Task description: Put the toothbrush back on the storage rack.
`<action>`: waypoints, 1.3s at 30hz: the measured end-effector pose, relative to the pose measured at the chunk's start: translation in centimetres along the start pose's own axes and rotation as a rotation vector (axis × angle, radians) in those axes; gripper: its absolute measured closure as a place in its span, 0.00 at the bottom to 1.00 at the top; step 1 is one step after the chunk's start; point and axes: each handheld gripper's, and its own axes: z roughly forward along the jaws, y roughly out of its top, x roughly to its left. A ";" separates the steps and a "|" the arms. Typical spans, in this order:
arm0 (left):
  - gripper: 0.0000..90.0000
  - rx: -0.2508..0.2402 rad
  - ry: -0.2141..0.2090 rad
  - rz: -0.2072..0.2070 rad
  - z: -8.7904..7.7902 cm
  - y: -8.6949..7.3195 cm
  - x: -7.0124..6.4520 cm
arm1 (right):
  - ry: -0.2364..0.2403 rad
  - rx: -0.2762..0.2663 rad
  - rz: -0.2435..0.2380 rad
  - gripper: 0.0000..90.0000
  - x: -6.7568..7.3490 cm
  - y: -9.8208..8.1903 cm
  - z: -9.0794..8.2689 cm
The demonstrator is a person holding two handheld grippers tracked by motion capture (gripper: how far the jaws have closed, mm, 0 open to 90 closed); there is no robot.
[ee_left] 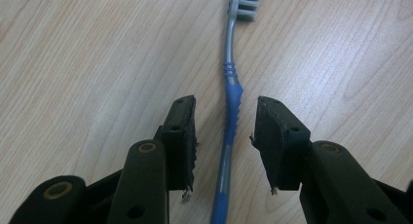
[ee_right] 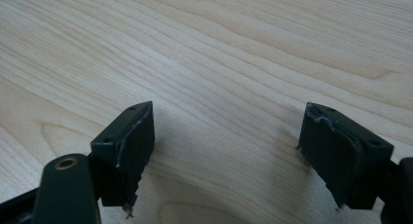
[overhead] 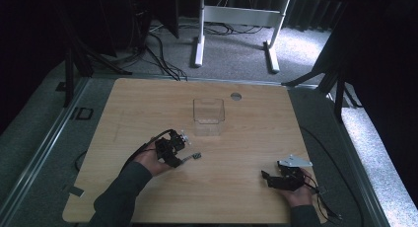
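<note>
A grey and blue toothbrush [ee_left: 233, 104] lies flat on the wooden table [overhead: 236, 187], its bristle head [ee_left: 246, 4] pointing away from me. My left gripper [ee_left: 226, 112] hovers low over its handle with the jaws open on either side of the blue grip; the pads stand apart from it. From above, the left gripper [overhead: 180, 149] is left of centre and the toothbrush [overhead: 193, 157] pokes out to its right. My right gripper [overhead: 267, 177] rests near the front right of the table, open, with bare wood between its jaws [ee_right: 226, 136].
A clear plastic box [overhead: 208, 113] stands upright behind the left gripper, toward the table's far middle. A small round grommet [overhead: 236, 95] is set in the tabletop beyond it. Cables trail from both grippers. A white desk frame [overhead: 236, 19] stands on the carpet past the table.
</note>
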 end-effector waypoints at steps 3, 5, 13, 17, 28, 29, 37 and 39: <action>0.66 0.005 -0.003 -0.001 0.1 0.0 0.0 | 0.000 0.000 0.000 0.23 0.0 0.0 0.0; 0.66 0.007 -0.004 -0.003 0.1 0.1 0.0 | 0.000 0.000 0.000 0.23 0.0 0.0 0.0; 0.67 0.030 -0.002 -0.001 0.5 0.2 -0.1 | 0.000 0.000 0.000 0.23 0.0 0.0 0.0; 0.68 0.037 0.001 0.005 0.7 0.3 -0.1 | 0.000 0.000 0.000 0.23 0.0 0.0 0.0; 0.71 0.069 -0.006 0.008 1.3 0.4 -0.2 | 0.000 0.000 0.000 0.23 0.0 0.0 0.0; 0.71 0.071 -0.006 0.010 1.3 0.4 -0.2 | 0.000 0.000 0.000 0.23 0.0 0.0 0.0; 0.74 0.089 -0.005 0.016 1.9 0.4 -0.2 | 0.000 0.000 0.000 0.23 0.0 0.0 0.0; 0.75 0.094 -0.004 0.016 2.0 0.4 -0.2 | 0.000 0.000 0.000 0.23 0.0 0.0 0.0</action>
